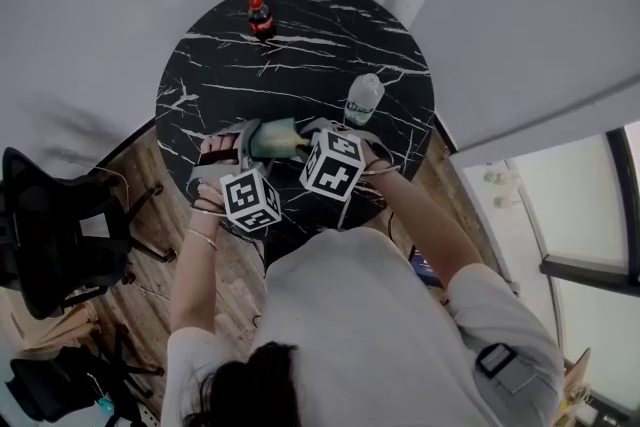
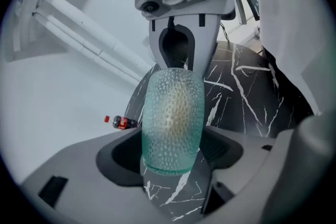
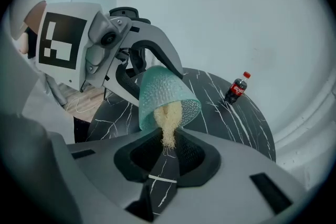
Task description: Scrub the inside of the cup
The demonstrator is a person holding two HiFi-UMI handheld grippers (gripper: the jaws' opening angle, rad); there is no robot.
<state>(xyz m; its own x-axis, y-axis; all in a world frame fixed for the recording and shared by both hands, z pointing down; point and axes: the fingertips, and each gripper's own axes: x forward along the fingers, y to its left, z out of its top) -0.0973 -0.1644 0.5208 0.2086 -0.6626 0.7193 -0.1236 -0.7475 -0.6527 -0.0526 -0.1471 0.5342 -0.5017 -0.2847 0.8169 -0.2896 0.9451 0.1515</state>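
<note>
Your left gripper [image 2: 170,157] is clamped round the dimpled green cup [image 2: 172,113], up off the table [image 1: 300,65]. Your right gripper [image 3: 168,152] pinches the soft fibre scrubber [image 3: 168,118] stuffed inside it. The cup looks glassy, slick and breakable, so hold it mid-body and squeeze gently.

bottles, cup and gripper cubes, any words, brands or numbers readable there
No text can be read.
Cola bottle: red label, print too small.
White bottle: green print, blurred.
Cup: textured, no print.
Cubes on left gripper and right gripper: square marker patterns, no letters.
</note>
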